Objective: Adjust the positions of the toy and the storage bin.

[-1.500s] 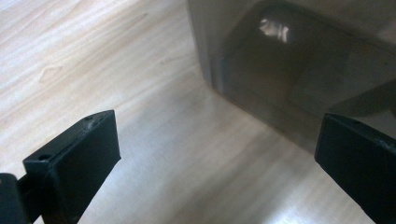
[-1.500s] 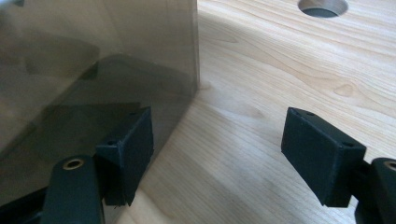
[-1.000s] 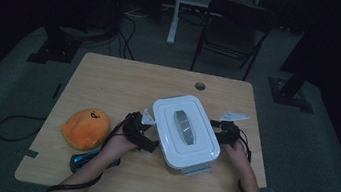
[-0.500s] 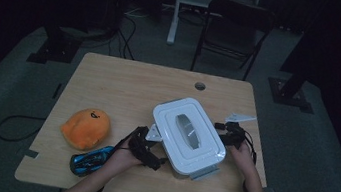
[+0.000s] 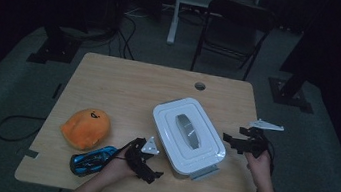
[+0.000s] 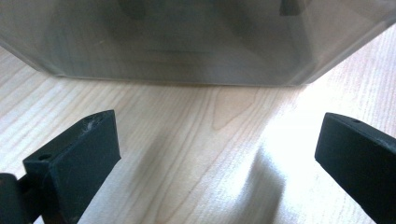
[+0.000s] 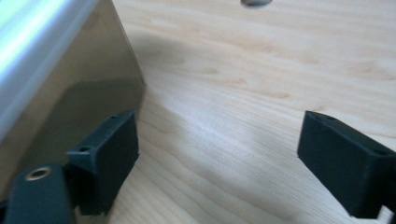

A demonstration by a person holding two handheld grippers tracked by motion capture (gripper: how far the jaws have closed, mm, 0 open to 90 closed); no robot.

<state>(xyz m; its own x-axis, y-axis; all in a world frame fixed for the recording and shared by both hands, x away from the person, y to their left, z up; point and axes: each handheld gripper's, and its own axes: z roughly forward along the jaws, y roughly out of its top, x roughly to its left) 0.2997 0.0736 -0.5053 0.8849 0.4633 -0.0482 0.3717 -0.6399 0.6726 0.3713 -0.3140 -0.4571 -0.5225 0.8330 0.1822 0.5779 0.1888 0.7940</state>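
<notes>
A white lidded box (image 5: 188, 135) with a grey handle recess in its lid sits at the middle of the wooden table (image 5: 124, 89). My left gripper (image 5: 149, 162) lies low at the box's front left corner, open and apart from it. In the left gripper view its jaws (image 6: 217, 154) stand wide over bare wood, with the box's translucent wall (image 6: 187, 42) just ahead. My right gripper (image 5: 229, 141) hovers off the box's right side. Its jaws (image 7: 217, 163) have just been opening and hold nothing. The box wall (image 7: 60, 93) is close beside one jaw.
An orange plush toy (image 5: 86, 127) and a blue object (image 5: 93, 160) lie at the front left. A grey latch (image 5: 204, 173) sticks out at the box's front corner. A cable hole (image 5: 200, 86) is near the far edge, and a folding chair (image 5: 233, 29) stands beyond.
Both grippers have drawn away from the box's sides, the left one toward the table's front, the right one outward to the right and up. The box has shifted slightly.
</notes>
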